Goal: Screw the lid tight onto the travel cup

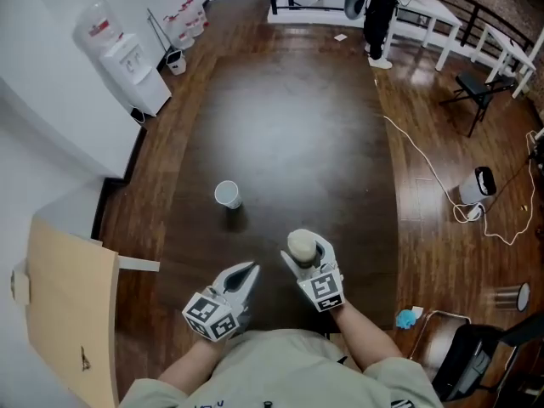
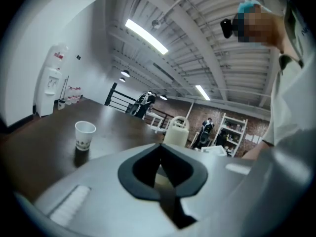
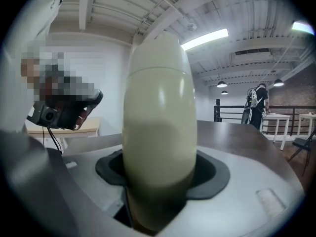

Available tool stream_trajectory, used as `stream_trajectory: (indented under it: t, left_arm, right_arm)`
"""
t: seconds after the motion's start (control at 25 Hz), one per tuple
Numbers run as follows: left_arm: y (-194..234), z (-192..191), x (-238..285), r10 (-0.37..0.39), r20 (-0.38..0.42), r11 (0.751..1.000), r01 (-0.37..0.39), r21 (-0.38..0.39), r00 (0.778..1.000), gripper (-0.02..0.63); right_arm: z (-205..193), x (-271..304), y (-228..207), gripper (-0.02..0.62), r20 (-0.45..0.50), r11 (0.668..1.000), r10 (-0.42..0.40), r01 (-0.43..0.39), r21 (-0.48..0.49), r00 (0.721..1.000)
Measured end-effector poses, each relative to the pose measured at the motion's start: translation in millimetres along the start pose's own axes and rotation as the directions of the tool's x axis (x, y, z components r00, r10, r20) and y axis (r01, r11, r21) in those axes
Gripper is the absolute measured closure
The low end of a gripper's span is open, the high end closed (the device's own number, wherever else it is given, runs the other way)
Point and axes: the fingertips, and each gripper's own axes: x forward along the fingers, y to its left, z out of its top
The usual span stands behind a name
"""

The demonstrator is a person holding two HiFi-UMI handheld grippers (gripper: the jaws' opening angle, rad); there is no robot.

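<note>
A long dark wooden table point(image 1: 297, 126) fills most of my head view. It stands on plank flooring, with a white water dispenser point(image 1: 127, 66) against the wall on the left and a person point(image 1: 382, 15) standing by railings at the far end. The only thing standing on the tabletop is a small white paper cup point(image 1: 227, 194), out ahead of both tools and a little left of centre.

My right gripper point(image 1: 308, 253) has the cream travel cup point(image 1: 301, 245) clamped between its jaws, low over the near edge of the table. In the right gripper view the cup's body fills the gap from pad to pad, upright, with a seam running across it near the top (I read that as the lid sitting on the cup, though I can't tell how tightly).

My left gripper point(image 1: 246, 272) sits just to the left of it, apart from the cup, with its jaws pressed together and nothing between them. In the left gripper view the closed tips point toward the cup, and a loop handle shows on its top. The paper cup is off to the left there, well apart from both grippers.
</note>
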Motion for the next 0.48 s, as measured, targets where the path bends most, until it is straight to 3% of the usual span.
stream_trajectory:
  t: [0.2, 0.48]
  left_arm:
    - [0.6, -31.4, 2.5, 0.032, -0.049, 0.996, -0.036, -0.086, 0.998, 0.603]
    - [3.3, -38.0, 12.7, 0.045, -0.040, 0.987, -0.051, -0.150, 0.998, 0.603]
  right_arm:
    - [-25.6, 7.9, -3.9, 0.295, -0.011, 1.000, 0.004, -0.004, 0.023, 1.000]
    - [-47.4, 14.7, -6.3, 0.295, -0.016, 1.000, 0.008, -0.008, 0.023, 1.000]
